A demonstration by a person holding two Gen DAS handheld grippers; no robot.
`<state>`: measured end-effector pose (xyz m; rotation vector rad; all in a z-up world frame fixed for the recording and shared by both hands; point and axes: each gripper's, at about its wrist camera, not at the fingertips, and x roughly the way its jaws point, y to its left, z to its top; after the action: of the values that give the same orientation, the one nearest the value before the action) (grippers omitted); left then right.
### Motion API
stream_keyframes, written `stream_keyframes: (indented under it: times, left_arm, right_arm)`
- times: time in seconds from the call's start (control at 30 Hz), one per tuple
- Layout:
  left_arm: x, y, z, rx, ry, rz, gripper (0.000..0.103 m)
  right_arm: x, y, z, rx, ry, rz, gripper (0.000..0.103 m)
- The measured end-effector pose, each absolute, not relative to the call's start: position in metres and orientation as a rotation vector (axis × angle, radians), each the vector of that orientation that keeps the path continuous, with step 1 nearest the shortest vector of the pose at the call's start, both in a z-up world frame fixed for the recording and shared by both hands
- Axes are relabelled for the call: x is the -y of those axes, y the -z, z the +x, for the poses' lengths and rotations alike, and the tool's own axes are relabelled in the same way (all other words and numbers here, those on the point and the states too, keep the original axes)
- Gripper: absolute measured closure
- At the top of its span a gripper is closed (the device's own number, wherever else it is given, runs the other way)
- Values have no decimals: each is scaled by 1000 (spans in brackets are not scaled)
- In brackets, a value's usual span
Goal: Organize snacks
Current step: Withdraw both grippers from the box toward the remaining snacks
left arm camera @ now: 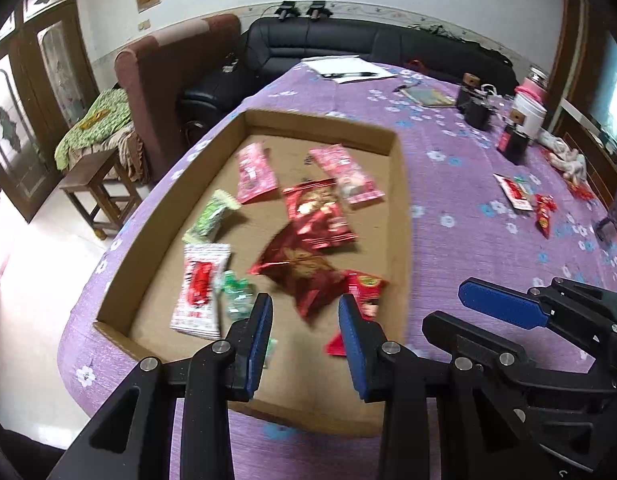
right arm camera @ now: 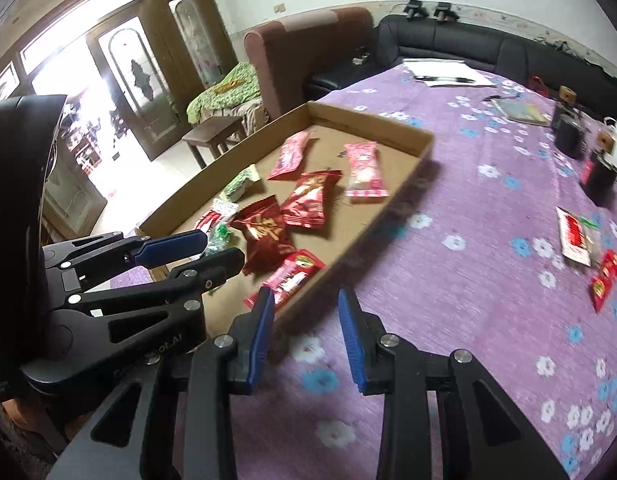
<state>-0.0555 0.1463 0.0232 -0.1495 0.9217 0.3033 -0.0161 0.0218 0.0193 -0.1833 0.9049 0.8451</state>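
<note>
Left tongs (left arm camera: 304, 340) parted, nothing between the blue pads, poised over the near end of the tray (left arm camera: 320, 120). Right tongs (right arm camera: 306, 340) likewise parted and empty, over bare purple cloth (right arm camera: 468, 300) just outside the tray's right wall.

Inside the tray, a loose scatter: dark red packet (left arm camera: 304, 276) dead centre near the left tongs, a second red one (left arm camera: 318, 216) at twelve o'clock from it, overlapping its top edge. Two pink packs (left arm camera: 256, 172) further back at eleven and one o'clock. Green packs (left arm camera: 210, 216) at ten. White-and-red sachet (left arm camera: 198, 292) at nine. Small red pack (left arm camera: 366, 292) at three, against the right wall.

Still out on the cloth, well to the right of the tray: a white-red sachet (right arm camera: 574, 236) and small red packs (right arm camera: 606, 276), at two o'clock from the right tongs.

Probably all light, crinkly foil and film; slick faces, soft puffed middles, contents likely crushable. Best taken by a crimped end seal or a flat corner, pinched gently, not squeezed across the belly. Flat sachets hard to get under; an edge lift or a slide likely needed.
</note>
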Motion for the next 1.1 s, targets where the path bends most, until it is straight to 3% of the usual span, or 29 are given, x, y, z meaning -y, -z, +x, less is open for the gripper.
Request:
stream_keyframes:
  times: [1.1]
  left_arm:
    - [44,2,32,-1023,-15,51,67]
  right_arm:
    - [176,4,20,-948,-529,10,71]
